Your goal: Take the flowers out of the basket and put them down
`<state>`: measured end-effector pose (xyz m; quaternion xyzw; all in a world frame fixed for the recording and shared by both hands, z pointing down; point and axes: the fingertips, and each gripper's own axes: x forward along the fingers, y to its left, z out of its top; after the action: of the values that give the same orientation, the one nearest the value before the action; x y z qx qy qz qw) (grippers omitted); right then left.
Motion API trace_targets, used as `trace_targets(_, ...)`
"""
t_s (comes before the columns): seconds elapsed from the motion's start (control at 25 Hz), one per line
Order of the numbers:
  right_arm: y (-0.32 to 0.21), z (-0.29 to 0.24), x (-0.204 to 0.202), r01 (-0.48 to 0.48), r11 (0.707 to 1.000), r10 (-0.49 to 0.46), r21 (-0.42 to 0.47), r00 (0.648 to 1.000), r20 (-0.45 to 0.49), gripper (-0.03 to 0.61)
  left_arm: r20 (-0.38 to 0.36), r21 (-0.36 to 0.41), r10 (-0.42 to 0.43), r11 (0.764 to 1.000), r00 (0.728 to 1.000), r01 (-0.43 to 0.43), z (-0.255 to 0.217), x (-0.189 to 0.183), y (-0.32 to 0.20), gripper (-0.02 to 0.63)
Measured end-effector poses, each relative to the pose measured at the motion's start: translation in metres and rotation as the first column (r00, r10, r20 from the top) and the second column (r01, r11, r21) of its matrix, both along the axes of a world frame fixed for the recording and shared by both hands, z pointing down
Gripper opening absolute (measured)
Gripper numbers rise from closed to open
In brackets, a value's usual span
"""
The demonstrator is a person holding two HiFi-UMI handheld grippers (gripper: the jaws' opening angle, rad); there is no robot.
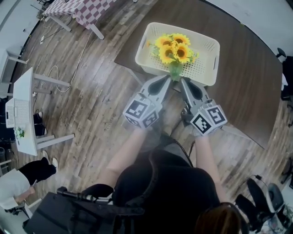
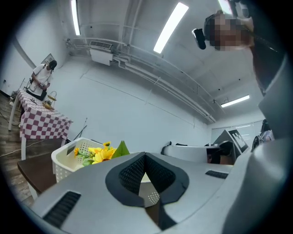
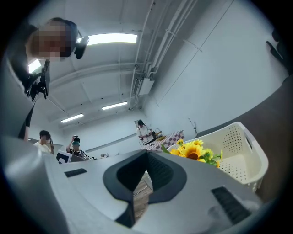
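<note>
1. Left hand-held gripper [image 1: 167,78]: pressed together on nothing, pointing level at the near rim of the cream perforated plastic basket [image 1: 208,43]. Same reading in the left gripper view [image 2: 145,157], with only the basket wall [image 2: 64,157] showing past the closed tips.
2. Right hand-held gripper [image 1: 182,81]: likewise pressed together and empty, close beside the left one. Confirmed in the right gripper view [image 3: 147,156], with the basket [image 3: 249,151] off to the right.
3. Bunch of yellow sunflowers with green leaves [image 1: 174,48]: inside the basket, heads up, with its green stem end at the near rim between the two sets of tips. Cannot tell whether either tip touches it. Also seen from both sides [image 2: 101,154] [image 3: 192,151].
4. Progress, as a judgement: nothing done so far. Not yet gripped, not yet lifted, not yet laid down.
5. Left to do, probably: spreading jaws, closing on the stem, lifting clear of the rim, setting down on a bare part of the dark brown worktop [image 1: 247,77].
6. In the way: only the basket's near wall. Plenty of bare worktop right of the basket for the put-down.
7. Around: wooden plank floor [image 1: 96,105], a red-and-white checked table [image 1: 82,9], a white side table [image 1: 25,114], a seated person [image 1: 18,180], all well apart from the basket.
</note>
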<state>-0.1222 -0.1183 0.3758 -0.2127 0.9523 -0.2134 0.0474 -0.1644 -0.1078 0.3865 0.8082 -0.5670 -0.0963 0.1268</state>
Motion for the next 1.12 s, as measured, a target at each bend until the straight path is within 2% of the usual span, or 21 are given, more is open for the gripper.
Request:
trace_targets(0.2,-0.021,-0.007,-0.006,-0.006,1.000,0.006,0.000,1.000,-0.015,0.003,0.007,0.017,0.003,1.000,1.000,-0.003,-0.010,-0.011,-0.019,0.002)
trace_targets(0.4,-0.046,-0.009,-0.011,-0.023,1.000,0.022,-0.015,0.999,-0.023,0.003,-0.032,0.021,-0.028,0.999,0.999,0.028,-0.014,-0.029,-0.036,0.002)
trace_targets(0.68,-0.076,-0.004,-0.014,-0.041,0.999,0.039,-0.027,0.997,-0.073,0.003,-0.020,0.036,-0.031,0.999,0.999,0.031,-0.022,-0.040,-0.060,0.002)
trace_targets(1.04,-0.113,0.015,-0.008,-0.113,0.987,0.098,-0.110,0.985,-0.139,0.011,-0.020,0.042,-0.040,0.998,0.999,0.040,-0.026,-0.051,-0.083,0.002)
trace_targets(1.08,-0.117,0.019,-0.008,-0.118,0.987,0.100,-0.112,0.982,-0.159,0.017,-0.017,0.043,-0.041,0.998,0.999,0.042,-0.026,-0.053,-0.086,0.002)
trace_targets(1.12,-0.120,0.023,-0.008,-0.121,0.986,0.100,-0.113,0.979,-0.181,0.060,-0.015,0.044,-0.043,0.998,0.999,0.044,-0.026,-0.054,-0.089,0.002)
